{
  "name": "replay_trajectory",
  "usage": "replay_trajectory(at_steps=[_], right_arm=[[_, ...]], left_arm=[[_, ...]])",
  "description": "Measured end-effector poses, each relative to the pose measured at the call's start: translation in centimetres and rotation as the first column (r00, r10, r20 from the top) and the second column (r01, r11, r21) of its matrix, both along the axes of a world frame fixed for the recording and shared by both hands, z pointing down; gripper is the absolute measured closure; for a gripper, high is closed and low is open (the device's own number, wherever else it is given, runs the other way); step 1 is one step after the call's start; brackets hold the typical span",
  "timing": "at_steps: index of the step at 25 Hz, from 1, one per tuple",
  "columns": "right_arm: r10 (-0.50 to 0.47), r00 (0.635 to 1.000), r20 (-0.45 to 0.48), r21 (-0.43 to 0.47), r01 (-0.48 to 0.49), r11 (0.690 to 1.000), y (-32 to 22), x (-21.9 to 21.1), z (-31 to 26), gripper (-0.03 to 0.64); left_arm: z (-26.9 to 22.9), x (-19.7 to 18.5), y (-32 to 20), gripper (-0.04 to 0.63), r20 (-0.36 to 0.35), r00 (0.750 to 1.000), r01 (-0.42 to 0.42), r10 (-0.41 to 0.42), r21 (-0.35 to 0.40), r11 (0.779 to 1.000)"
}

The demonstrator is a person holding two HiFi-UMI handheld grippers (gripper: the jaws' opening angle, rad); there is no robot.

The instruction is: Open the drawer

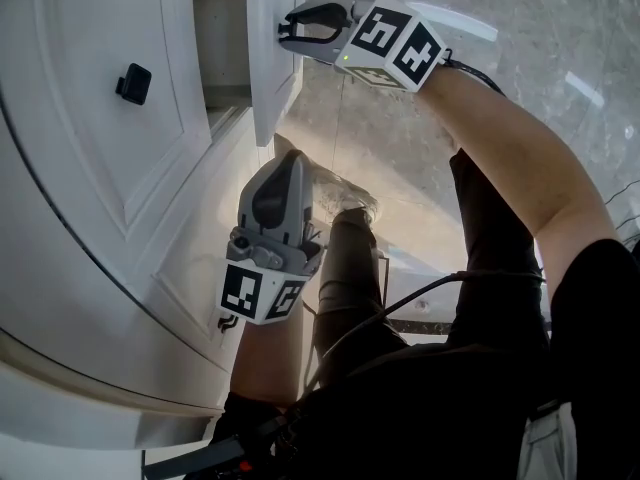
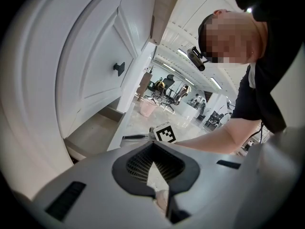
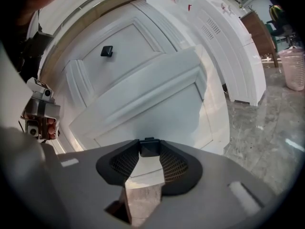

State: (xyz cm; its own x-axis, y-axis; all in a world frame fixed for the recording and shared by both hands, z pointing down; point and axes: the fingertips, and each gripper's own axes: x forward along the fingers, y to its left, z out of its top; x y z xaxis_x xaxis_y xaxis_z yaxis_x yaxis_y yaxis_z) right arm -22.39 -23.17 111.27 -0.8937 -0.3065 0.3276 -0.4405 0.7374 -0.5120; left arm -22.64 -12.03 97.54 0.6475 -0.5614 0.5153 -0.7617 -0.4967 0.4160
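L→R. Shut panel (image 1: pixel 110 158) w/ black knob (image 1: pixel 133 83) far left, untouched, not the target.

Left gripper (image 1: pixel 290 165) next, low beside the cabinet front, pointing up along it. Tips together, nothing in it, touching nothing.

Drawer (image 1: pixel 270 68) just right of that: out partway, gap showing behind its front.

Right gripper (image 1: pixel 287 28) on the drawer face. Jaws stand wide but are clamped on the drawer knob (image 3: pixel 149 147), which sits right at the tips btwn the pads.

Marble floor (image 1: pixel 520 38) to the right.

My read: mid-pull, maybe half done; can't see where the rails end. To do it well:
- Pull straight out along the rails, perp to the front.
- No wrist twist. A tip-only grip on a small square knob will prob slip if loaded sideways.
- Hold squeeze constant, slow down near the end stop.
- Left claw should stay off the front and out of the drawer's path.
- Person's legs (image 1: pixel 350 268) are close under it too, mind clearance.
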Motion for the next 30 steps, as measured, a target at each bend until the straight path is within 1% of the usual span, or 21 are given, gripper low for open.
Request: replay_trajectory(at_steps=[2, 6, 9, 20, 26, 30], right_arm=[[-0.002, 1.000, -0.002, 0.000, 0.002, 1.000, 0.3, 0.6, -0.1, 0.483], [-0.020, 0.999, -0.026, -0.002, 0.020, 1.000, 0.3, 0.0, 0.6, 0.484], [-0.033, 0.998, -0.045, 0.006, 0.033, 0.999, 0.4, 0.0, 0.8, 0.484], [-0.081, 0.993, -0.088, 0.034, 0.084, 0.996, 1.0, 0.6, 1.1, 0.483], [-0.082, 0.991, -0.105, 0.043, 0.087, 0.995, 1.7, 2.2, 1.0, 0.483], [-0.076, 0.992, -0.104, 0.034, 0.080, 0.996, 2.6, 3.6, 1.1, 0.483]], left_arm=[[-0.1, 0.1, 0.1, 0.595, 0.002, 1.000, 0.001, -0.001, 0.000, 1.000], [0.4, -1.2, -0.4, 0.595, -0.007, 1.000, 0.017, -0.017, -0.016, 1.000], [0.6, -1.5, -0.4, 0.595, -0.013, 1.000, 0.024, -0.024, -0.029, 0.999], [0.0, -1.2, -0.7, 0.595, -0.019, 1.000, 0.008, -0.009, -0.007, 1.000], [-0.4, -0.5, -0.9, 0.595, -0.040, 0.999, 0.003, -0.003, 0.005, 1.000], [-0.8, 0.1, -0.5, 0.595, -0.044, 0.999, -0.014, 0.015, 0.011, 1.000]])
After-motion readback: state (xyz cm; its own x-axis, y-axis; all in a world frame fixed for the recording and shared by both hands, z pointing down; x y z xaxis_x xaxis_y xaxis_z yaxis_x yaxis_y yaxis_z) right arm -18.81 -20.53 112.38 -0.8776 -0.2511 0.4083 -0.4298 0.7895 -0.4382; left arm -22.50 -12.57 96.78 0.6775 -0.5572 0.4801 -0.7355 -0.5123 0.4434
